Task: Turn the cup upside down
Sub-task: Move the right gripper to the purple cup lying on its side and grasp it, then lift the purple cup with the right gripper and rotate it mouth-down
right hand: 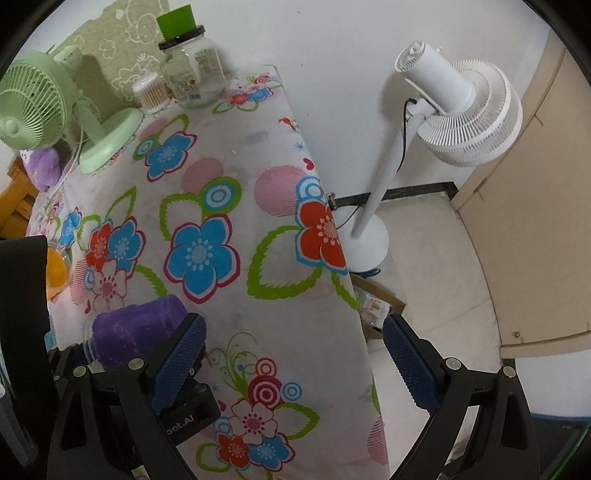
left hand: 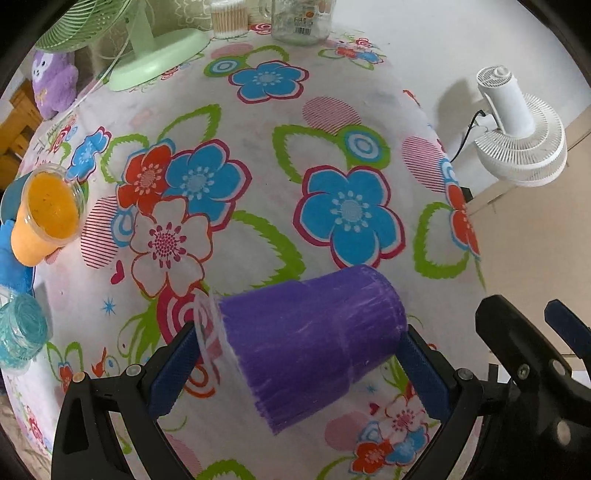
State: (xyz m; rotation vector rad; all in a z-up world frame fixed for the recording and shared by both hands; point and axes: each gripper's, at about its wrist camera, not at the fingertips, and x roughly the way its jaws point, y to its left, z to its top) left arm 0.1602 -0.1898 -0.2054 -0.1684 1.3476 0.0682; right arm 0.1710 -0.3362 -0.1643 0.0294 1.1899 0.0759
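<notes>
A purple cup (left hand: 310, 339) with a clear rim lies tilted on its side between the blue pads of my left gripper (left hand: 299, 365), held above the flowered tablecloth (left hand: 258, 184). Its clear rim points left and its base points right. My left gripper is shut on it. The cup also shows in the right wrist view (right hand: 136, 328) at the lower left. My right gripper (right hand: 293, 362) is open and empty over the table's right edge, to the right of the cup. Part of the right gripper shows in the left wrist view (left hand: 532, 339).
An orange-filled clear cup (left hand: 44, 214) and a blue glass jar (left hand: 20, 332) stand at the left. A green desk fan (left hand: 147, 48), a cotton swab box (left hand: 229, 18) and a glass jar (left hand: 299, 22) stand at the back. A white floor fan (right hand: 454, 114) stands right of the table.
</notes>
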